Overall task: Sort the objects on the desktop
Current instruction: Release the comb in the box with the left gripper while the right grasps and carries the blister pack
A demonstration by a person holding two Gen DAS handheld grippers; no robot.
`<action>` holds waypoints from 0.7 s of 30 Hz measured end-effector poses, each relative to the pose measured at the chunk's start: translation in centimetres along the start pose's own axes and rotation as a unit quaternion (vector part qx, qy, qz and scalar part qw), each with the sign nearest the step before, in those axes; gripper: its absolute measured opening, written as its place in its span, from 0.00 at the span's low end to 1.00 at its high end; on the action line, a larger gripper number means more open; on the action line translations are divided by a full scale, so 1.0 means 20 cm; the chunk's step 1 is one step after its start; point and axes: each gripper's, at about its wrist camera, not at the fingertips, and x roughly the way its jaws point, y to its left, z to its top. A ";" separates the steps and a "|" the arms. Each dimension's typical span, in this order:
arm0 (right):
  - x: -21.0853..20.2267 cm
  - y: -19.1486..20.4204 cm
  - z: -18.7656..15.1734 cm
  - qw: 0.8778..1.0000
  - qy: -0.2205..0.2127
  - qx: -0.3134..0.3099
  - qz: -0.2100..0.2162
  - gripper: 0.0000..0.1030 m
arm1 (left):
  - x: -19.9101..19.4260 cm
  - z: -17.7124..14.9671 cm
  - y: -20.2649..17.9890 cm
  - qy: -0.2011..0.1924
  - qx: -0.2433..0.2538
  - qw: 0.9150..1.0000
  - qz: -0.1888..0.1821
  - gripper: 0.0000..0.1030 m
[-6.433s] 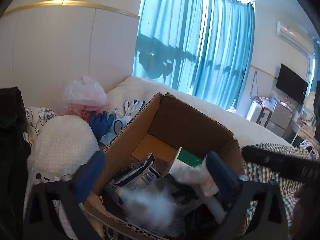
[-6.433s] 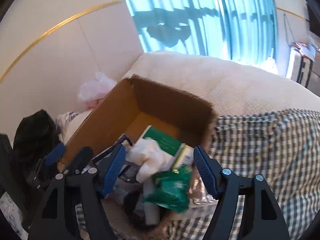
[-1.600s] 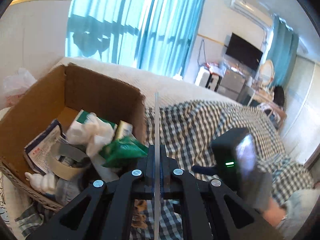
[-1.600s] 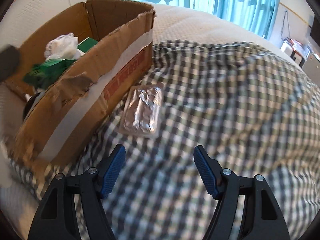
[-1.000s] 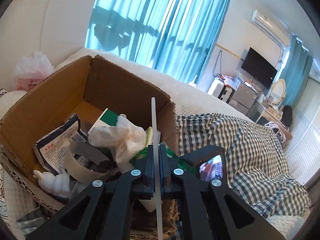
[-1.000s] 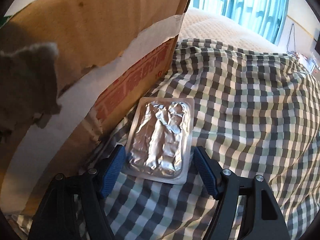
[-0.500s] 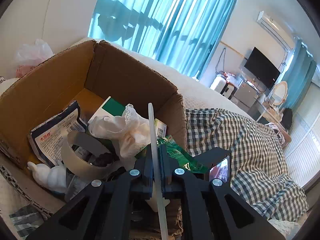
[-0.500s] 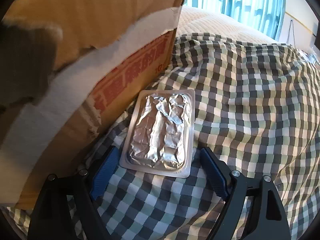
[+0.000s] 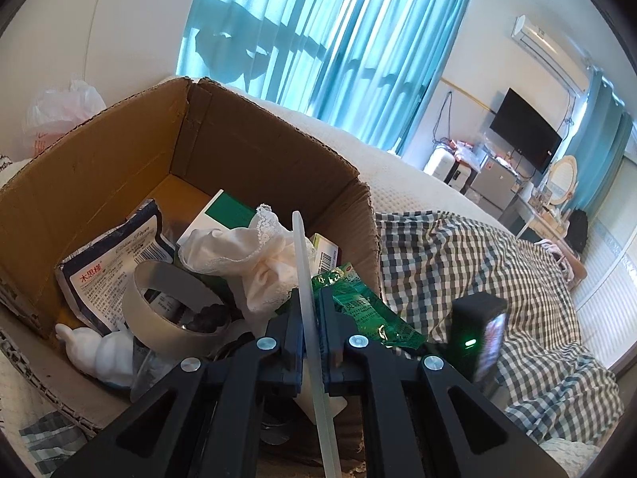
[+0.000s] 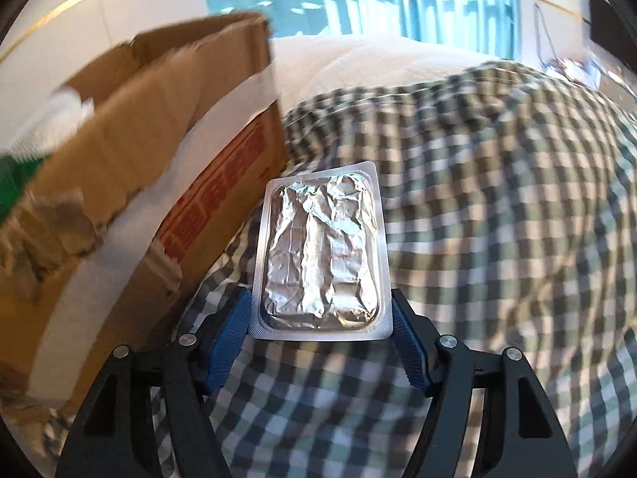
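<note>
My left gripper (image 9: 308, 310) is shut on a thin translucent strip (image 9: 305, 279) held upright over the near edge of an open cardboard box (image 9: 119, 155). The box holds a tape roll (image 9: 167, 310), a white cloth (image 9: 247, 255), a dark pouch (image 9: 111, 255), green packets and a small white figure. My right gripper (image 10: 320, 318) has closed on the sides of a silver foil blister pack (image 10: 320, 255) and holds it above the checked blanket (image 10: 497, 199), beside the box's outer wall (image 10: 139, 183). The right gripper's body shows in the left wrist view (image 9: 479, 330).
The box rests on a bed with a white cover (image 9: 398, 175). A pink plastic bag (image 9: 59, 107) lies behind the box. Blue curtains (image 9: 318, 40), a TV (image 9: 525, 141) and a dresser stand beyond the bed.
My right gripper has narrowed onto the blister pack and lifted it slightly; that view is blurred by motion. My left gripper keeps holding the strip over the box, shifted slightly nearer.
</note>
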 end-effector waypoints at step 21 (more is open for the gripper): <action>-0.64 0.54 0.37 0.990 -0.120 -0.030 0.068 0.71 | -0.21 0.10 0.10 -0.041 -0.023 0.999 0.013 0.06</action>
